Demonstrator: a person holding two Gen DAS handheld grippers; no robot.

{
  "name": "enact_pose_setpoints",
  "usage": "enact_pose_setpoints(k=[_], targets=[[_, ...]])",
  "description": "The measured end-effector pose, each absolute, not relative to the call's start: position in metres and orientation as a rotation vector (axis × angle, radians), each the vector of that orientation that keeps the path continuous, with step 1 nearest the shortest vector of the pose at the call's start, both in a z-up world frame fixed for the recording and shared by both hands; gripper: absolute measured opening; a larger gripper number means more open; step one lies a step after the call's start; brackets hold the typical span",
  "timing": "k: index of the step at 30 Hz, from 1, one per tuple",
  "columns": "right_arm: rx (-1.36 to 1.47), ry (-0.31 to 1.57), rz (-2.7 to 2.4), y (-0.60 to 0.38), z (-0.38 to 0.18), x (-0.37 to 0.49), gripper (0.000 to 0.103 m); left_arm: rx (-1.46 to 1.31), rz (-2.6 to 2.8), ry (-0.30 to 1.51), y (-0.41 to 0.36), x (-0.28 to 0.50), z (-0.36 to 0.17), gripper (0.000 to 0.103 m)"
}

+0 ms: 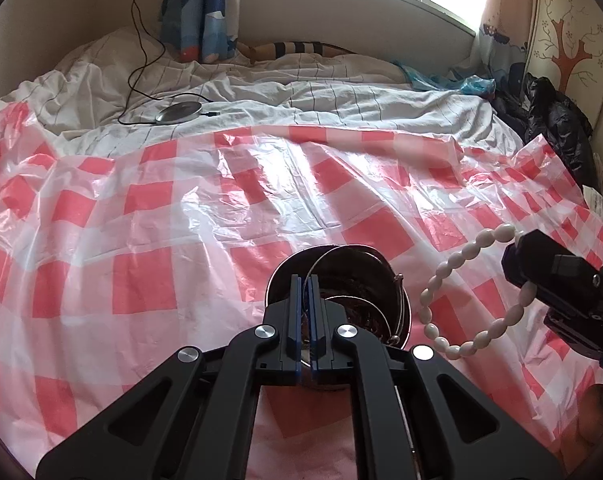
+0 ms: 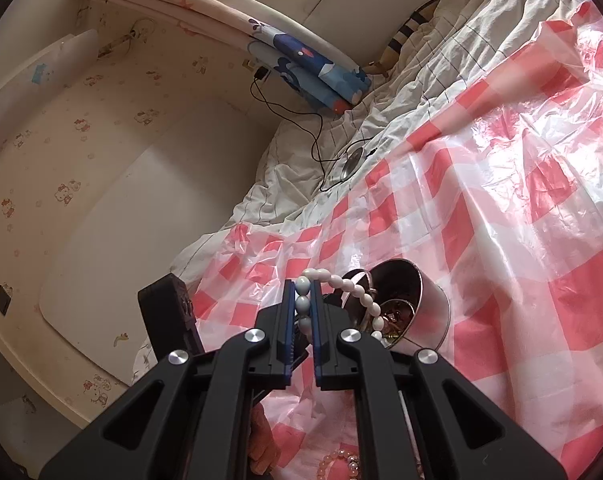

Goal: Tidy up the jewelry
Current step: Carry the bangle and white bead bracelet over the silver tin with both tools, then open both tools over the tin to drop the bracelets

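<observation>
A round steel bowl [image 1: 401,312] sits on the red-and-white checked plastic sheet [image 1: 181,220]. My left gripper [image 1: 306,284] is shut on the bowl's near rim. Thin silver bangles [image 1: 341,258] lean inside the bowl. My right gripper [image 2: 303,286] is shut on a white oval-bead bracelet [image 2: 359,294], which hangs in a loop beside the bowl [image 2: 429,304]. In the left wrist view the bracelet [image 1: 437,276] hangs just right of the bowl, held by the right gripper [image 1: 519,264]. A pink bead bracelet [image 2: 341,462] lies on the sheet below my right gripper.
The sheet covers a bed with rumpled white bedding [image 1: 261,96]. A round silver disc with a black cable [image 1: 179,112] lies on the bedding. A black jacket [image 1: 557,128] is piled at the right. A wall and curtains [image 1: 199,8] stand behind.
</observation>
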State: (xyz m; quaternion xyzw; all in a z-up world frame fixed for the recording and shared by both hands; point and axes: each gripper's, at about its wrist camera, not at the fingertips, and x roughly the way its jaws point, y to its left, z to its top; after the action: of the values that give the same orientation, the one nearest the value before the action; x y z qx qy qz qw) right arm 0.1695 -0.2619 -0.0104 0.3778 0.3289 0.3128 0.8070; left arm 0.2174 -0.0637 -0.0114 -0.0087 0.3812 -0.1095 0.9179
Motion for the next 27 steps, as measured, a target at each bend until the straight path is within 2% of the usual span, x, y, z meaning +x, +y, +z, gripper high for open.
enact_pose_setpoints(k=[6,9,12,13,16,18,19,27], targets=[[0.801,0.728,0.651,-0.259,-0.021,0.189,0.008,0.006,-0.228,0.838,-0.073,0.233,-0.024,0.006],[0.794,0.748,0.657,-0.251,-0.025,0.197,0.008,-0.040,-0.211,0.814,-0.061,0.230,-0.013,0.009],[0.792,0.763,0.689,-0.240,-0.027,0.201,0.008,-0.118,-0.168,0.751,-0.036,0.223,0.010,0.022],[0.787,0.770,0.705,-0.236,-0.027,0.203,0.009,-0.152,-0.149,0.730,-0.026,0.221,0.017,0.031],[0.689,0.819,0.601,-0.227,-0.029,0.206,0.010,-0.220,-0.132,0.695,-0.007,0.217,0.028,0.038],[0.632,0.840,0.532,-0.228,-0.032,0.206,0.020,-0.230,-0.133,0.695,-0.003,0.215,0.030,0.038],[0.598,0.844,0.488,-0.229,-0.032,0.206,0.034,-0.227,-0.136,0.698,-0.003,0.215,0.030,0.039],[0.621,0.801,0.403,-0.251,-0.030,0.202,0.045,-0.144,-0.169,0.719,-0.020,0.207,0.026,0.044]])
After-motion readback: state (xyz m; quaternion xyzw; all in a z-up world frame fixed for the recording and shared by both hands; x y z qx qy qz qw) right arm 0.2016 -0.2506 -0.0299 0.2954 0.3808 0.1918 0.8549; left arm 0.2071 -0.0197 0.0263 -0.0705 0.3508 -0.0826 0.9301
